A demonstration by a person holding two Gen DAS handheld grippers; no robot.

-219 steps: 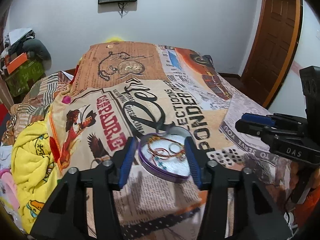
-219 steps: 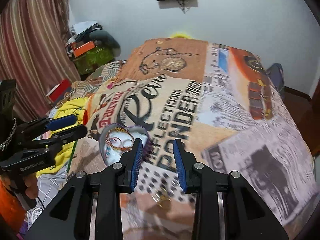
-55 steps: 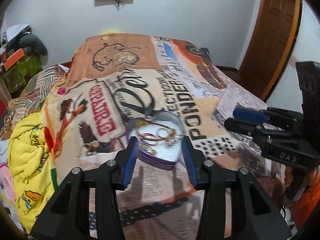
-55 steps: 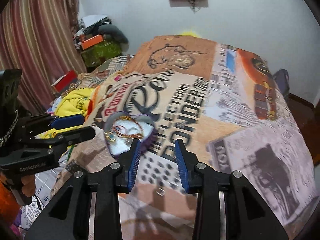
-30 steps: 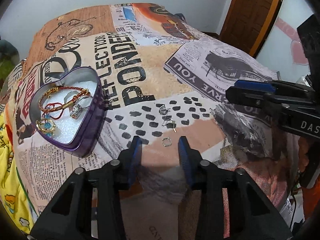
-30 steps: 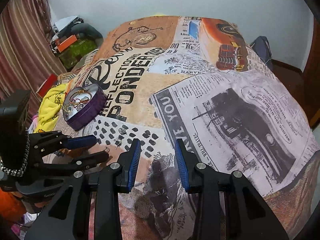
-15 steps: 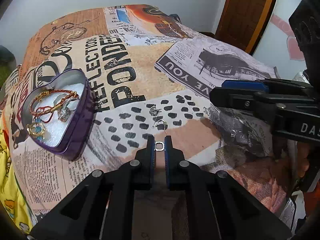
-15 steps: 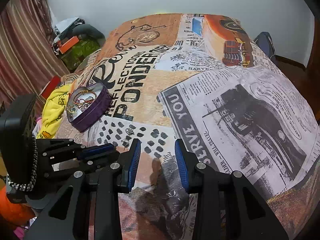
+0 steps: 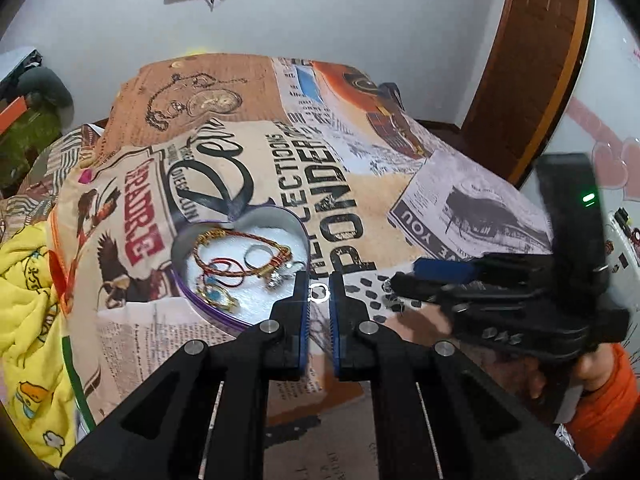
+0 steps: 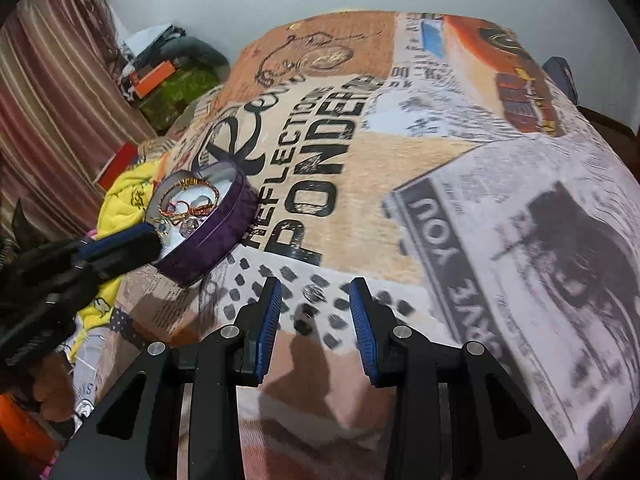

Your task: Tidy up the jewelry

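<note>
My left gripper is shut on a small silver ring and holds it above the bed, just right of the purple heart-shaped tin. The tin holds red and gold bracelets, a ring and earrings on white padding. My right gripper is open and empty, low over the dotted part of the bedspread, where small silver earrings lie between its fingers. The tin also shows in the right wrist view, with the left gripper beside it. The right gripper also shows in the left wrist view.
A printed newspaper-pattern bedspread covers the bed. A yellow blanket lies at the left edge. A wooden door is at the right, a striped curtain and clutter at the far left.
My left gripper has lifted the small silver ring off the bedspread and moved left toward the tin. My right gripper has come down and left over the loose earrings.
</note>
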